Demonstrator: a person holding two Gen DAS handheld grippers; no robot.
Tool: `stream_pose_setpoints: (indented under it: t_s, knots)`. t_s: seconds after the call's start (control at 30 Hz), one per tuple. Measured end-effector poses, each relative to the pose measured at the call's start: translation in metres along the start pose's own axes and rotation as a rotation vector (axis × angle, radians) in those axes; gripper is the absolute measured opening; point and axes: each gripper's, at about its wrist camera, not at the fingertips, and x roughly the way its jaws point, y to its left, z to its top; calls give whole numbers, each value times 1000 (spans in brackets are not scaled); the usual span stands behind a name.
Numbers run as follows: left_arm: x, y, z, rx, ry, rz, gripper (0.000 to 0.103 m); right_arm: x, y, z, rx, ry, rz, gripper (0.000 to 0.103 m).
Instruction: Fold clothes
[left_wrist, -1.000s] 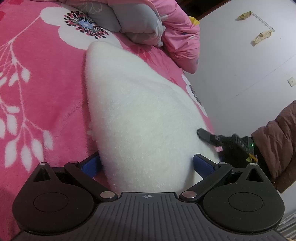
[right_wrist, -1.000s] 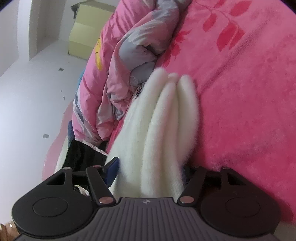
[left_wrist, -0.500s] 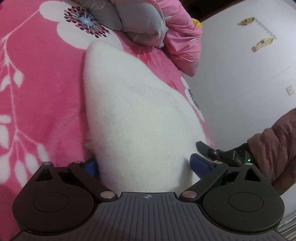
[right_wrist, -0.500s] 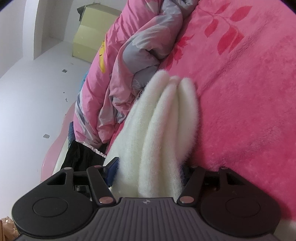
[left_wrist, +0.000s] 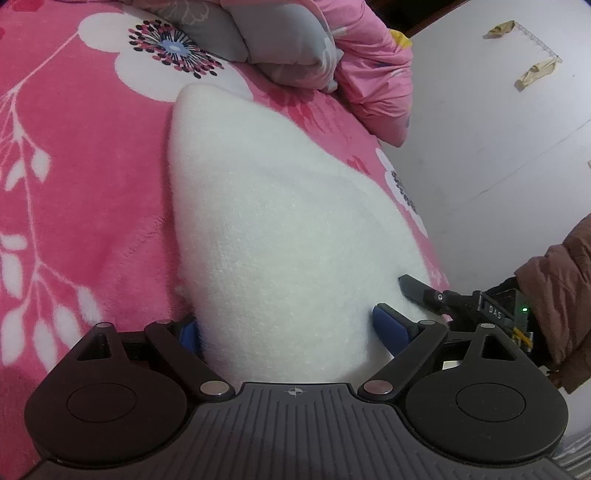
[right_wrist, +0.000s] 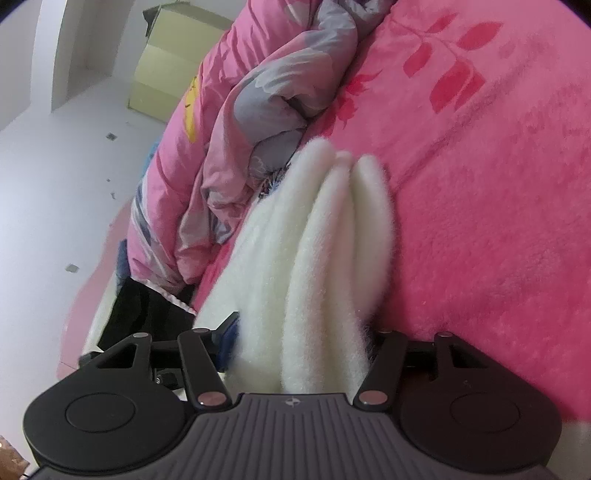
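**Both grippers working the fluffy white garment at the bed's edge**

The white fleece garment (left_wrist: 280, 236) is lying folded on the pink floral blanket (left_wrist: 81, 177), stretching away from the near edge of the bed toward the bunched pink-and-grey quilt (left_wrist: 332, 48). The left gripper (left_wrist: 286, 328) is straddling the near end of it, blue pads wide apart on either side of the pile; whether those pads are actually pressing the fleece or just flanking it, I cannot tell. In the right wrist view, the garment (right_wrist: 317, 258) is showing as several stacked folds standing on edge, and the right gripper (right_wrist: 303, 339) is bracketing those layers at a middling width, seemingly pinching them, though its far pad is buried in the fluff.

In the left wrist view the right gripper (left_wrist: 417, 291) is poking in just beside the left one, with a brown padded sleeve (left_wrist: 554, 295) behind it.

The risks from here: the layers are thick and springy, so a loose hold could let the inner folds slide out and fan open. The two tools are crowding each other, so a clash looks possible. And the pile is sitting near the mattress edge, so a tug outward could drag it off.
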Motion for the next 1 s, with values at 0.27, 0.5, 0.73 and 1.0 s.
stream_pose_setpoints:
  t_s: [0.27,0.5,0.73,1.0]
  knots:
    - [9,-14,-3,45,-11,55,103,4,-1,4,29,20,-7,61]
    - [9,-22,-6,70,-32,94,102,3,4,1,7,11,-25,60]
    - [9,-21,-6,79,-37,88,101,2,2,1,4,13,-26,60]
    - [9,-20,-7,82,-41,82,101,2,4,1,4,14,-28,60]
